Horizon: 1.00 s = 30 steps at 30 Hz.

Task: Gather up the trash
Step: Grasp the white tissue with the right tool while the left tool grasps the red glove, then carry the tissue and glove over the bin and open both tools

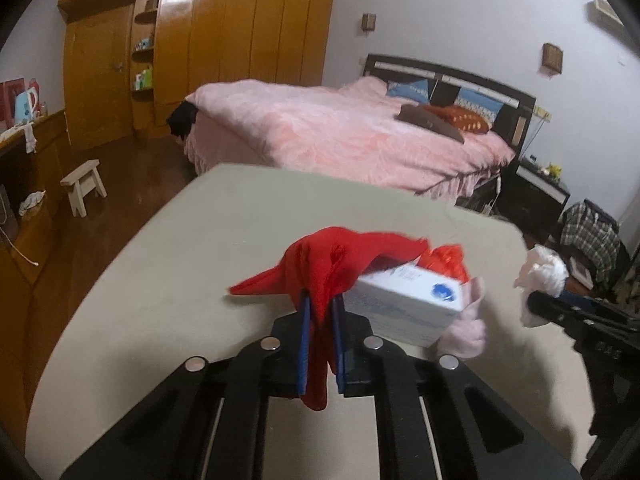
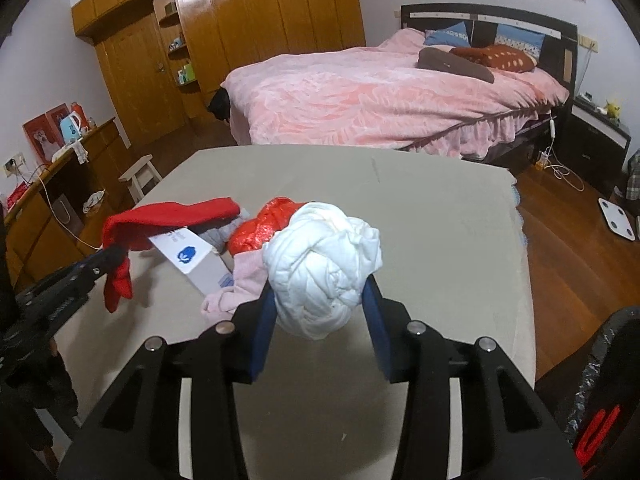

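Note:
My left gripper (image 1: 320,300) is shut on a red cloth (image 1: 340,264), which drapes up over its blue pads and hangs down between them. The cloth's far end lies over a white box with a blue logo (image 1: 404,304) on the beige table (image 1: 200,240). Beside the box lie a pink cloth (image 1: 466,332) and a crumpled red plastic bag (image 1: 450,258). My right gripper (image 2: 320,296) is shut on a white wadded bundle (image 2: 324,264), held just above the table (image 2: 440,240). In the right wrist view the left gripper (image 2: 112,256) shows at left with the red cloth (image 2: 172,216).
A black bag with red print (image 2: 608,380) shows at the lower right edge. Beyond the table stand a pink-covered bed (image 2: 380,92), a small white stool (image 2: 140,176) and a wooden wardrobe (image 2: 240,20). A white scale (image 2: 618,218) lies on the wood floor.

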Each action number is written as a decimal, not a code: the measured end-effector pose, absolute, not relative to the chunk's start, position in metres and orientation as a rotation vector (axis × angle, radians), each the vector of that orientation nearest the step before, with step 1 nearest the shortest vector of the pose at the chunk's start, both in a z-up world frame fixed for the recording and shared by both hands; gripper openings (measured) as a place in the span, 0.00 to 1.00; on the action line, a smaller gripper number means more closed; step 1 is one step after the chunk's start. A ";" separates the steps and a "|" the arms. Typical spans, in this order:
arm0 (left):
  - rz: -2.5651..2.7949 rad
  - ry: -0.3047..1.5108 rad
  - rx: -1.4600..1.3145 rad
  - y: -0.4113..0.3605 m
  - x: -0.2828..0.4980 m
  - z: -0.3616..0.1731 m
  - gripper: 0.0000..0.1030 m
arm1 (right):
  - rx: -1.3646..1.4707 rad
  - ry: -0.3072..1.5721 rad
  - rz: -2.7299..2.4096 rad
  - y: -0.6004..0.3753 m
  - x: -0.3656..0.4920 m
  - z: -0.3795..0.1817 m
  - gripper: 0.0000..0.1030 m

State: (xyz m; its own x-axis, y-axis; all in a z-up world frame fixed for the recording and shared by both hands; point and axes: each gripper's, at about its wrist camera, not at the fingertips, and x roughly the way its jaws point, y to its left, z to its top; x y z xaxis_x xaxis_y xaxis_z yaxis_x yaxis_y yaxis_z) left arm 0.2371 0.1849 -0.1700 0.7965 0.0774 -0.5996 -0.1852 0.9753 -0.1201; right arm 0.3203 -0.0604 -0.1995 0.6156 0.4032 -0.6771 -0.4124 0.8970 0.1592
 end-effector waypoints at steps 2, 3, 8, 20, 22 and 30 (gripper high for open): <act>0.124 0.617 -0.182 0.182 0.230 -0.161 0.10 | -0.007 0.768 0.472 -0.063 0.318 -0.194 0.40; 0.121 0.613 -0.182 0.180 0.228 -0.159 0.10 | -0.006 0.765 0.472 -0.063 0.317 -0.193 0.40; 0.098 0.587 -0.168 0.169 0.217 -0.143 0.10 | 0.004 0.746 0.474 -0.069 0.306 -0.180 0.40; 0.016 0.526 -0.161 0.135 0.202 -0.107 0.10 | 0.026 0.670 0.446 -0.096 0.272 -0.135 0.40; 0.002 0.518 -0.158 0.128 0.198 -0.101 0.10 | 0.028 0.656 0.440 -0.103 0.266 -0.128 0.40; -0.077 0.496 -0.138 0.091 0.188 -0.084 0.10 | 0.039 0.623 0.403 -0.134 0.242 -0.109 0.40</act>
State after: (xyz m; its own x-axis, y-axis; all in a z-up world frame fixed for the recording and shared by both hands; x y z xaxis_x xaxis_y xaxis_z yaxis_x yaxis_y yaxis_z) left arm 0.1879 0.0906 -0.0839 0.8767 -0.1073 -0.4690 0.0404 0.9878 -0.1505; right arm 0.2424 -0.1338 -0.1093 0.7369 0.3787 -0.5599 -0.3555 0.9217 0.1554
